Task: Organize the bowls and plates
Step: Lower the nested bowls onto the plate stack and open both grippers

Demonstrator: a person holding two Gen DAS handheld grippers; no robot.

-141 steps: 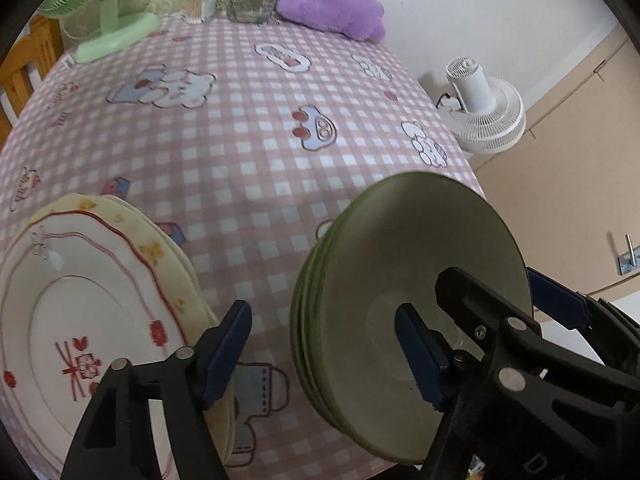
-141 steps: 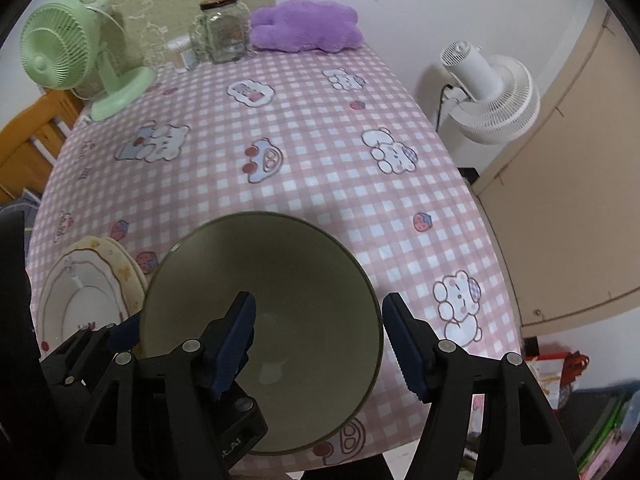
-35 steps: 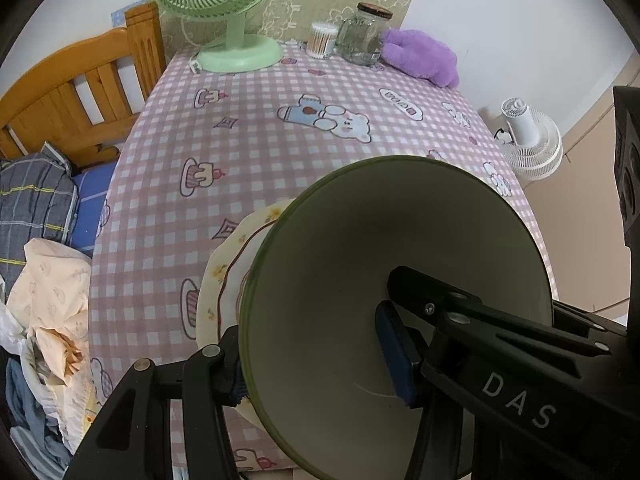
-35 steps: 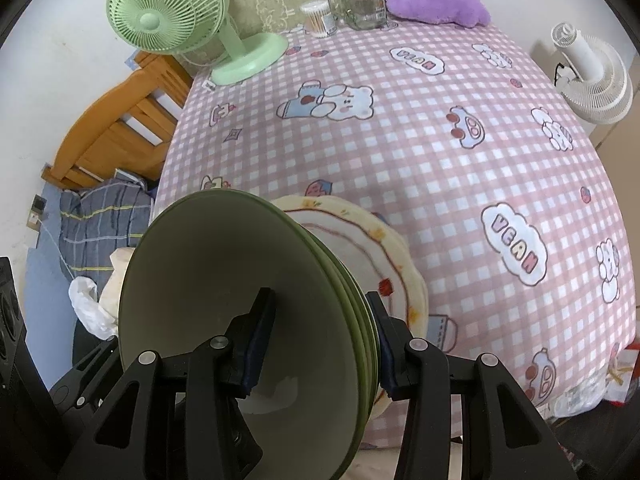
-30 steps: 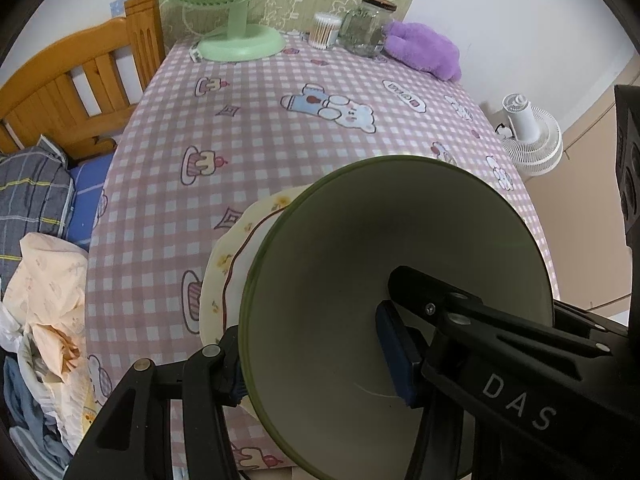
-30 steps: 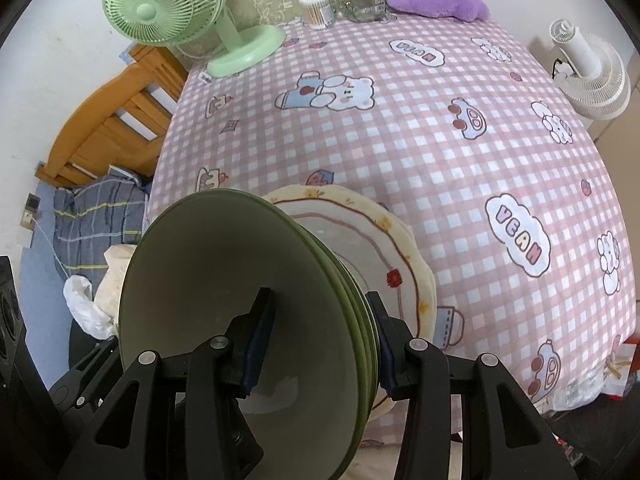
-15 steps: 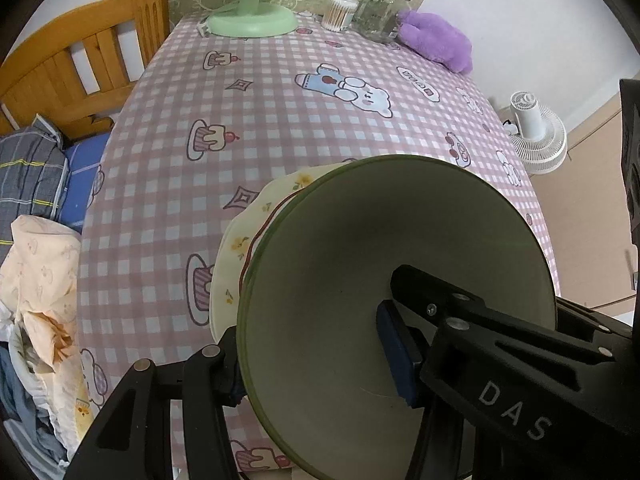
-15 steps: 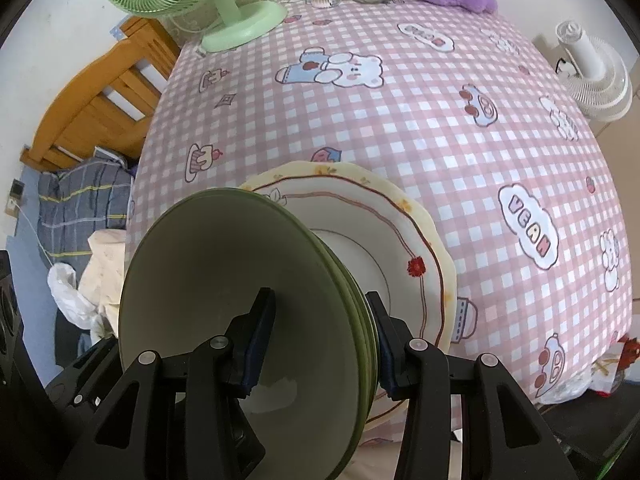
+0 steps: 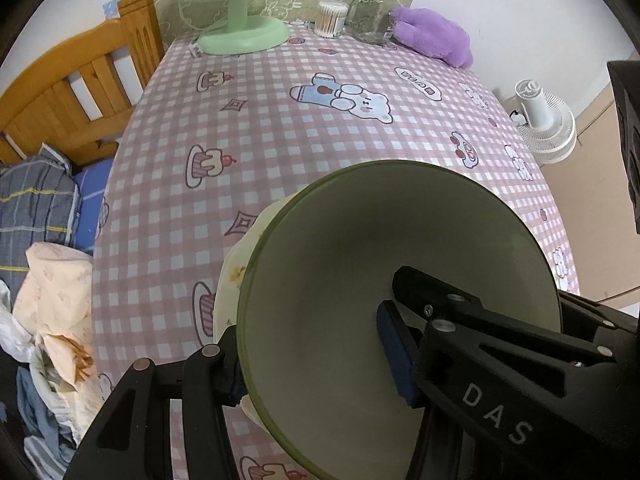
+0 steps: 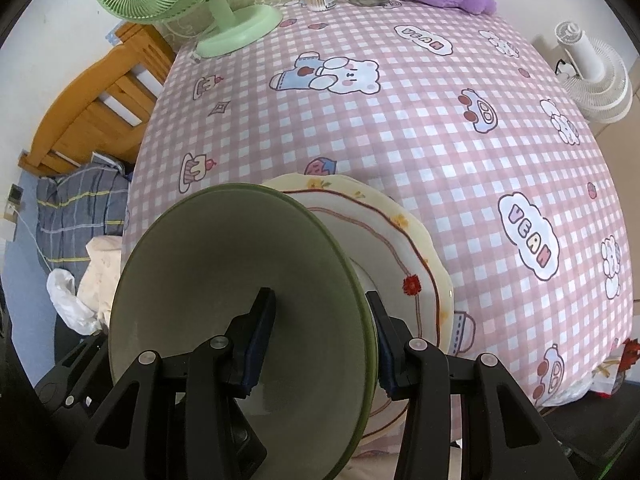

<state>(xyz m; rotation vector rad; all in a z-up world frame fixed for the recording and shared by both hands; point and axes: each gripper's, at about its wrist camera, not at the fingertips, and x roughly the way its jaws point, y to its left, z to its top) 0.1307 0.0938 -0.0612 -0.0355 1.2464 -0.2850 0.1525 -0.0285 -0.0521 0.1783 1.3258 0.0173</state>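
A stack of green bowls (image 9: 360, 280) (image 10: 208, 280) is held between both grippers over the stacked cream plates with red trim (image 10: 400, 248), whose edge shows in the left wrist view (image 9: 236, 272). My left gripper (image 9: 308, 360) is shut on the bowls' rim, one finger inside and one outside. My right gripper (image 10: 320, 336) is shut on the opposite rim the same way. The bowls hide most of the plates. I cannot tell whether the bowls touch the plates.
The plates sit near the front edge of a table with a pink checked cloth (image 10: 400, 128). A green fan (image 10: 224, 20), cotton swabs (image 9: 330, 18), a glass jar (image 9: 372, 12) and a purple plush (image 9: 432, 36) stand at the back. A wooden bed (image 9: 68, 100) is at left, a white fan (image 10: 592, 76) at right.
Both grippers have carried the bowls leftward from the table's right side to above the plates. Over the last second they have sunk closer to the plates.
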